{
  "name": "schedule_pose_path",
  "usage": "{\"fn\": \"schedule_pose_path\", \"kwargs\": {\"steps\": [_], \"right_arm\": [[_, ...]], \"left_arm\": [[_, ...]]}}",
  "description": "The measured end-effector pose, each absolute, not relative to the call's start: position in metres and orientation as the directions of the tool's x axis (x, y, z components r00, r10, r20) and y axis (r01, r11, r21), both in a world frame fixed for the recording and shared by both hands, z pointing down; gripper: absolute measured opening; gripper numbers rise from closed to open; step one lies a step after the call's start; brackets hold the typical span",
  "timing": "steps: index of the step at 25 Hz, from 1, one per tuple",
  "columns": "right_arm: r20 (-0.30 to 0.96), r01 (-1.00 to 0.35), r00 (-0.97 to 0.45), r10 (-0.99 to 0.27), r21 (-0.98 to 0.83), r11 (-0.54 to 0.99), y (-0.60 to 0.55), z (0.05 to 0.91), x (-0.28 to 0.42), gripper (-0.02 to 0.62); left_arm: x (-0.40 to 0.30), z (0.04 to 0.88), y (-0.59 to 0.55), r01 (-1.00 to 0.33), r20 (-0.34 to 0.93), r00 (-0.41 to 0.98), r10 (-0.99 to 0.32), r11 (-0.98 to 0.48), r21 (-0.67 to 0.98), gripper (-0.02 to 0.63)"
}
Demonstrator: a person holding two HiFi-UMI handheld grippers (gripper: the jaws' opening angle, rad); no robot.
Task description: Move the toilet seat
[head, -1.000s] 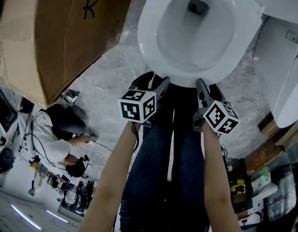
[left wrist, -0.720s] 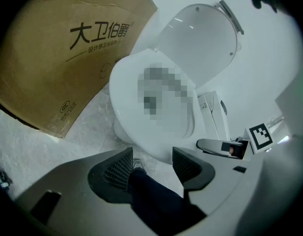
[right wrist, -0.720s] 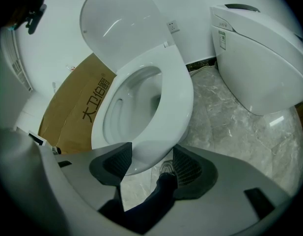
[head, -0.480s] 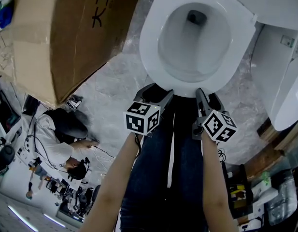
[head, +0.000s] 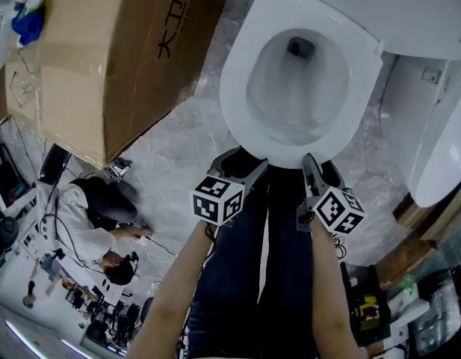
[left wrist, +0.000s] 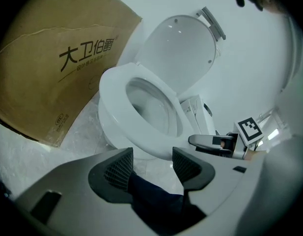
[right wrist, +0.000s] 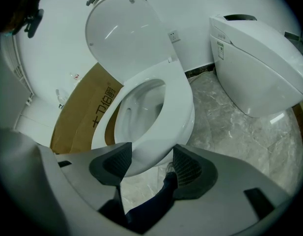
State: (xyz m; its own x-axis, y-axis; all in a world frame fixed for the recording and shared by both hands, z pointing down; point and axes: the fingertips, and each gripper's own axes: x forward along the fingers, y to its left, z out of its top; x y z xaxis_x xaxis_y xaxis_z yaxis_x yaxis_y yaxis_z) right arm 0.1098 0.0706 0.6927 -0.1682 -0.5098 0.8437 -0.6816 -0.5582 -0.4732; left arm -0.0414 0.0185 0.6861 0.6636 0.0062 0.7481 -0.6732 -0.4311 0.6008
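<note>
A white toilet stands on the marble floor with its seat (head: 236, 88) lying flat on the bowl and its lid (left wrist: 177, 47) raised against the wall. Both views from the grippers show the seat ring (left wrist: 111, 85) (right wrist: 179, 100) and the upright lid (right wrist: 123, 33). My left gripper (head: 243, 160) hovers just short of the bowl's front edge, left of centre, open with nothing in it (left wrist: 152, 163). My right gripper (head: 321, 164) is level with it to the right, also open and holding nothing (right wrist: 152, 163). Neither touches the seat. Dark trouser legs show below both.
A large cardboard box (head: 118, 58) leans close on the toilet's left. A second white toilet unit (head: 439, 148) (right wrist: 259, 58) stands on the right. A person (head: 96, 208) sits on the floor at lower left among cables and gear.
The head view has shifted, so the toilet sits slightly higher and smaller in the picture. Both grippers keep their place before the bowl's front edge and stay open.
</note>
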Motion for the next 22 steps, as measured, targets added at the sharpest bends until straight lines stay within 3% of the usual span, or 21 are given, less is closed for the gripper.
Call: {"fn": "schedule_pose_path", "kwargs": {"steps": [11,16,22], "right_arm": [[0.816,-0.664,-0.152,-0.558,-0.502,-0.555,0.061,0.647,0.113,0.275],[0.809,-0.650,-0.143,-0.571,-0.511,-0.562,0.057,0.632,0.114,0.276],[0.791,-0.637,-0.120,-0.600,-0.525,-0.564,0.050,0.612,0.120,0.276]], "left_arm": [[-0.033,0.617,0.031,-0.565,0.687,0.726,0.039,-0.535,0.627,0.242],[-0.032,0.612,0.045,-0.557,0.741,0.668,0.066,-0.615,0.557,0.115],[-0.024,0.612,0.038,-0.586,0.799,0.602,0.006,-0.676,0.447,0.037]]}}
